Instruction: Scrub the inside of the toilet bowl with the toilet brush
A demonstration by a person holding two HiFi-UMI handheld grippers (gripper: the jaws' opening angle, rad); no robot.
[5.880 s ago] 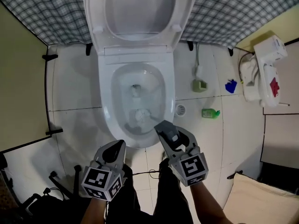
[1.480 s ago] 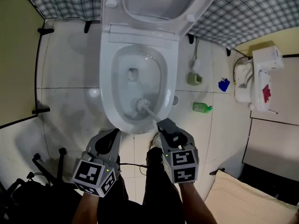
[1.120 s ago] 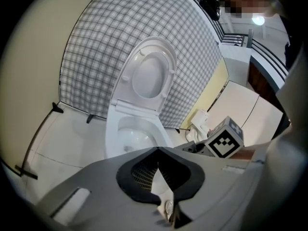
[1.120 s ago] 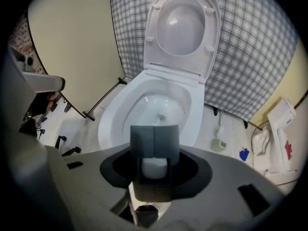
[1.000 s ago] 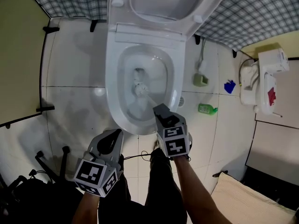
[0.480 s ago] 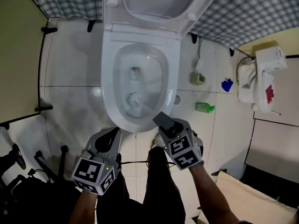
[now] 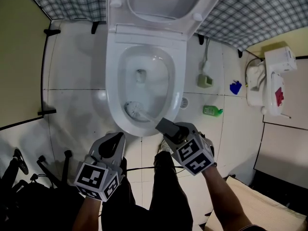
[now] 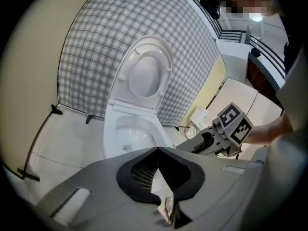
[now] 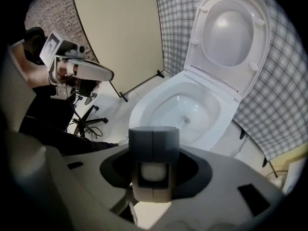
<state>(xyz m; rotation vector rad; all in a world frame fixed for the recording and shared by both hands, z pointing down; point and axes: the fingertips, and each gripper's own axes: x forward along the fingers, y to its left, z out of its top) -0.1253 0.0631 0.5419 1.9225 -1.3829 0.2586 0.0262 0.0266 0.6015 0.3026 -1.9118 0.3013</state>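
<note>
The white toilet bowl point(image 7: 111, 81) stands with its lid point(image 7: 159, 4) raised. Down in the bowl, the toilet brush head point(image 7: 133, 110) rests against the front left wall. Its pale handle point(image 7: 148, 118) slants back to my right gripper point(image 7: 161, 125), which is shut on the handle and tilted steeply down over the front rim. In the right gripper view the jaws point(image 9: 153, 132) clamp the handle's white end point(image 9: 153, 172), and the brush head is hidden. My left gripper point(image 7: 120, 138) hangs shut and empty in front of the bowl, its jaws meeting at the tip point(image 8: 158, 149).
Right of the toilet on the tiled floor are a green bottle point(image 7: 212, 111), a green holder point(image 7: 204, 81), a blue item point(image 7: 236, 87) and a white appliance point(image 7: 269, 78). A floor drain point(image 7: 184, 102) lies beside the bowl. A chair base point(image 7: 48, 170) sits lower left.
The brush head has swept from the back of the bowl near the outlet to the front left wall. My right gripper has drawn back toward me and rolled. The left gripper has stayed put.
</note>
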